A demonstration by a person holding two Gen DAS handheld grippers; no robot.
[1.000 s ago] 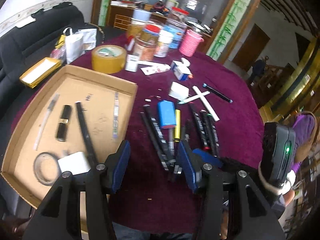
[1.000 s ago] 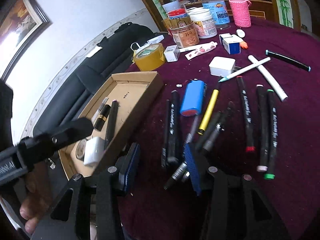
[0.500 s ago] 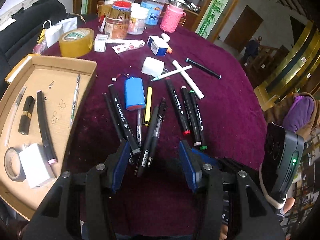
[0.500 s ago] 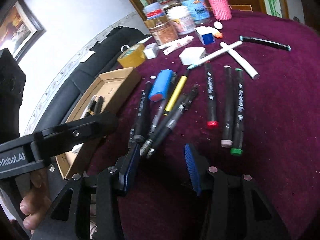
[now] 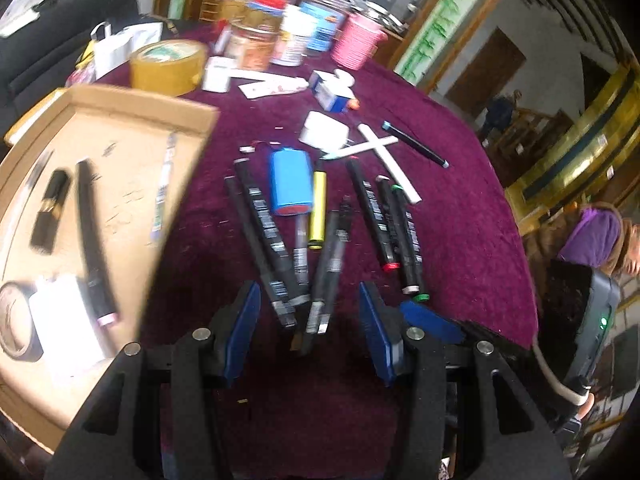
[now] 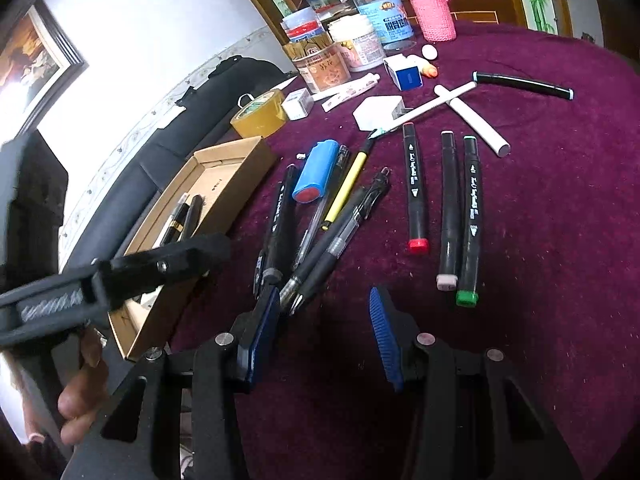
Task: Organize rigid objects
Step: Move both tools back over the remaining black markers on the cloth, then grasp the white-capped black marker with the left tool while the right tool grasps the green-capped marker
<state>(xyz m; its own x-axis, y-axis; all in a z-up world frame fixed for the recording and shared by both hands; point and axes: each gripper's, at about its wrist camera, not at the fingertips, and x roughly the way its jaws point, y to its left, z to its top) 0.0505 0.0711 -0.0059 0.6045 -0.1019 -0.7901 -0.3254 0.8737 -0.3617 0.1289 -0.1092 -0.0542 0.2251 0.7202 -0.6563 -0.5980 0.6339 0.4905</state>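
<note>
We are looking past the claws at a maroon-clothed table point(image 6: 560, 200), a black sofa point(image 6: 132, 184) lying to their left beneath a white wall point(image 6: 160, 20) bearing a framed picture point(image 6: 36, 60).

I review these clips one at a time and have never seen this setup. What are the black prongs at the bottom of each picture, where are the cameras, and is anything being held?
A person holds a two-finger gripper in each hand; each carries a wide-angle camera looking along its fingers. One picture is from the left gripper, the other from the right gripper. Both stand open and hold nothing. They hover over a maroon table with loose black pens, marker pens, a blue case and a yellow pen. A cardboard tray at the left already holds a few items. Jars and a tape roll stand at the back.
</note>
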